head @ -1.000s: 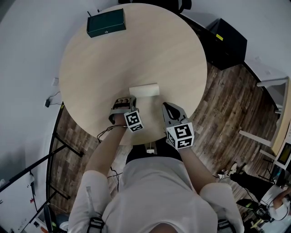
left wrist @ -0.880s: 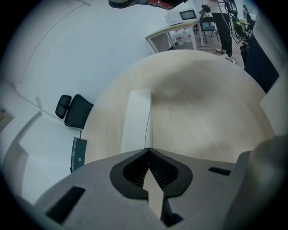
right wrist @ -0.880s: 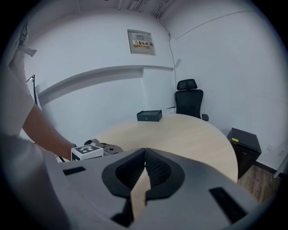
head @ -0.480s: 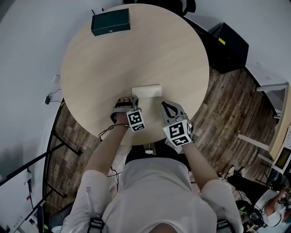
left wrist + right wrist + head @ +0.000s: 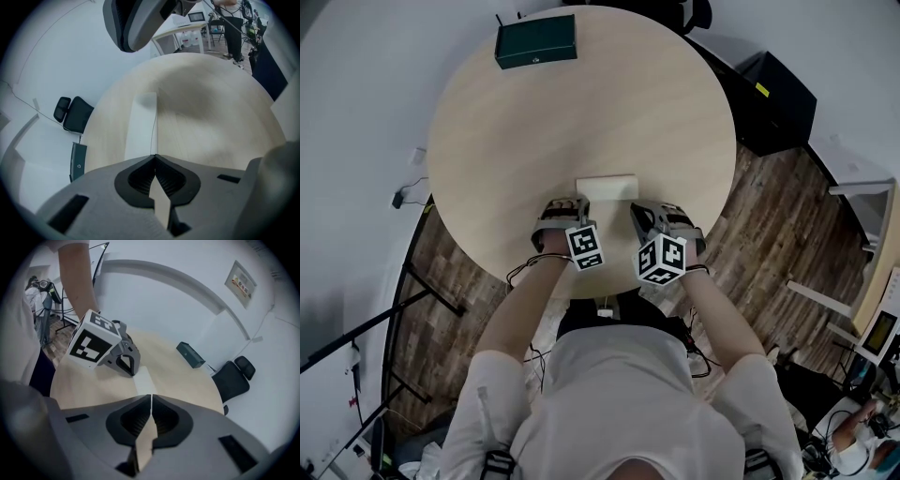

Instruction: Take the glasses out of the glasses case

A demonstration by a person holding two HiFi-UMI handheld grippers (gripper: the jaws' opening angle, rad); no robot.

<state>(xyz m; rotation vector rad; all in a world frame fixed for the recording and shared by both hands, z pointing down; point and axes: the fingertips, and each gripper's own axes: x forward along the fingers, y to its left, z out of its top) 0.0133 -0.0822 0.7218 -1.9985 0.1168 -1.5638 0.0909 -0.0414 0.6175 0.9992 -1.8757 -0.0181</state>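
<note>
The closed white glasses case [image 5: 607, 187] lies on the round wooden table [image 5: 581, 103] near its front edge. My left gripper [image 5: 573, 201] is shut with nothing in it, its tips at the case's left end; in the left gripper view the case [image 5: 140, 126] runs straight ahead from the tips [image 5: 155, 155]. My right gripper [image 5: 637, 208] is also shut and holds nothing, just short of the case's right end. The right gripper view looks along the case [image 5: 143, 379] from its tips [image 5: 151, 396] to the left gripper [image 5: 123, 357].
A dark green box [image 5: 535, 41] sits at the table's far edge. A black office chair [image 5: 236, 376] stands beyond the table by the white wall. A black cabinet [image 5: 780, 91] is on the wood floor to the right.
My right gripper has rolled about its own line, sunk, and closed in on the case's right end. The left gripper has kept still at the left end.
</note>
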